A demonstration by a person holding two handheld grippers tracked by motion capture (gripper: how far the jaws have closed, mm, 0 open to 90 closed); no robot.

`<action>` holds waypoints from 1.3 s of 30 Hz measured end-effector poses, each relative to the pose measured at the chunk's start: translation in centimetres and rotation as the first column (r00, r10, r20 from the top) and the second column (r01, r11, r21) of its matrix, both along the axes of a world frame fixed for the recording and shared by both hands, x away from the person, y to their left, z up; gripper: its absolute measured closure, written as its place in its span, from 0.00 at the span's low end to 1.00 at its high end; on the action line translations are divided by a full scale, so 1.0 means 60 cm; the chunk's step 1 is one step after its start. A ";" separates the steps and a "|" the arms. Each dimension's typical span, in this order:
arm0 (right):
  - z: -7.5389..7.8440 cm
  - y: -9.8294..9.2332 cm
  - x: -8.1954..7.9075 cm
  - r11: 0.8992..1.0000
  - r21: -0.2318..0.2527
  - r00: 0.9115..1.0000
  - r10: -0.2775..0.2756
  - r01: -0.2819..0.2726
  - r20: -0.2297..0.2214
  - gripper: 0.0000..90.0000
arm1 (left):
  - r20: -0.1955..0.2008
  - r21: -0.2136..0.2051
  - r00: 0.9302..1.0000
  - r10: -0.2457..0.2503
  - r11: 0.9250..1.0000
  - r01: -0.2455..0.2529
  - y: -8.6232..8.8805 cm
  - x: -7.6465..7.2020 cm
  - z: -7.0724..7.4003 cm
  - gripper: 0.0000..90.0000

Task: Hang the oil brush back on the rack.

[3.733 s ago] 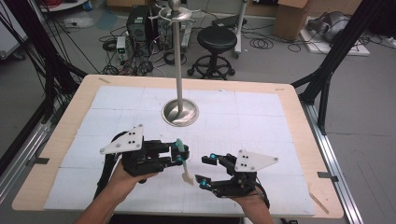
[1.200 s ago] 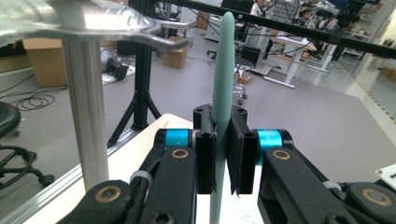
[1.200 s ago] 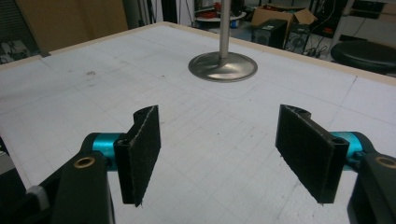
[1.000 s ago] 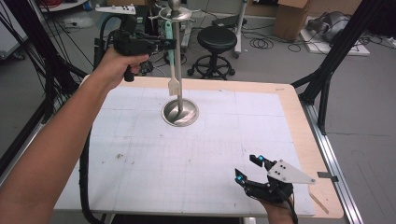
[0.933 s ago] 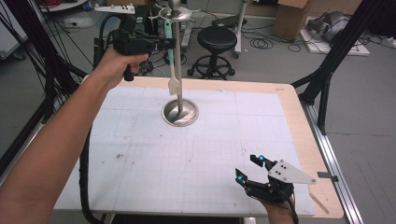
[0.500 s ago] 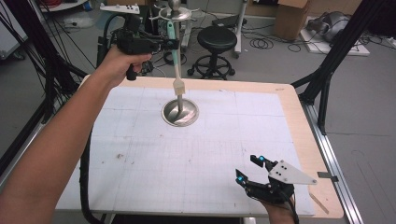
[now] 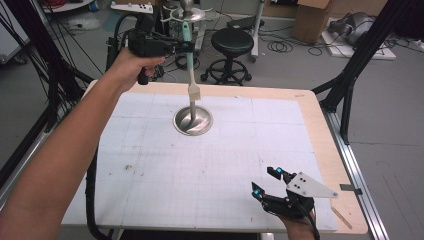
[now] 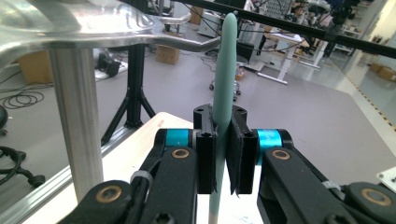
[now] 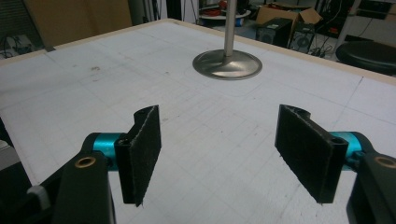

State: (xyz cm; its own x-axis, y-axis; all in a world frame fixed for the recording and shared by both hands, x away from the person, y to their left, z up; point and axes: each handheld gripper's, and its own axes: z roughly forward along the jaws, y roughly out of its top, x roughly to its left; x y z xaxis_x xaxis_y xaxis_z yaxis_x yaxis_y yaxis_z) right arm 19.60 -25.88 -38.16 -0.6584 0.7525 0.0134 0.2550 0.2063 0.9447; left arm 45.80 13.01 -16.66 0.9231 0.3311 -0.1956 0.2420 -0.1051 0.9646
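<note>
The left gripper point(image 7: 186, 46) is raised beside the top of the metal stand point(image 7: 193, 119), whose round base sits on the white table point(image 7: 210, 165) towards its far edge. Its jaws are pressed tight on the pale green handle of a spatula point(image 7: 191, 75), which hangs upright with its cream blade pointing down, the blade's tip close to the stand's pole and above the base. In the left gripper view the black pads point(image 8: 204, 154) pinch the green handle of the spatula point(image 8: 223, 88) from both sides, the handle's rounded end rising well above them, and the pole of the stand point(image 8: 77, 126) stands just to one side, with a curved hook arm from the stand's head reaching across near the handle's tip; whether the handle touches that arm is hard to tell from this angle. The right gripper point(image 7: 272, 186) rests low at the near edge of the table, well apart from the stand's base, on the right side. Its jaws stand wide apart with nothing between them: in the right gripper view the two black pads point(image 9: 142, 149) frame bare table, and the stand's base point(image 9: 227, 64) lies farther off beyond them. A thin wooden stick point(image 7: 342, 218) lies on the table's rim, beyond the right gripper from the stand.
</note>
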 end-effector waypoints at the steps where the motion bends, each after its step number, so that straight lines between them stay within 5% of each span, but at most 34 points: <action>1: 0.000 0.000 0.000 1.000 0.000 1.000 0.001 -0.001 0.000 0.34 | 0.001 0.001 1.000 -0.001 1.000 0.001 -0.001 0.000 0.000 0.92; 26: -0.006 -0.001 0.003 1.000 0.008 1.000 0.002 -0.002 -0.014 0.33 | -0.019 0.030 0.998 0.060 0.998 -0.059 -0.016 0.008 -0.008 0.91; 30: -0.009 -0.005 0.004 0.999 0.031 0.999 -0.010 0.011 -0.030 0.31 | -0.018 0.004 0.996 0.090 0.996 -0.090 -0.012 -0.005 -0.010 0.59; 35: -0.011 -0.012 0.004 0.998 0.054 0.999 -0.015 0.017 -0.038 0.29 | 0.030 -0.002 0.991 0.129 0.992 -0.129 0.005 -0.042 -0.032 0.40; 39: -0.015 -0.018 0.005 0.998 0.063 0.999 -0.023 0.026 -0.048 0.27 | 0.034 0.013 0.979 0.201 0.979 -0.202 0.031 -0.069 -0.066 0.32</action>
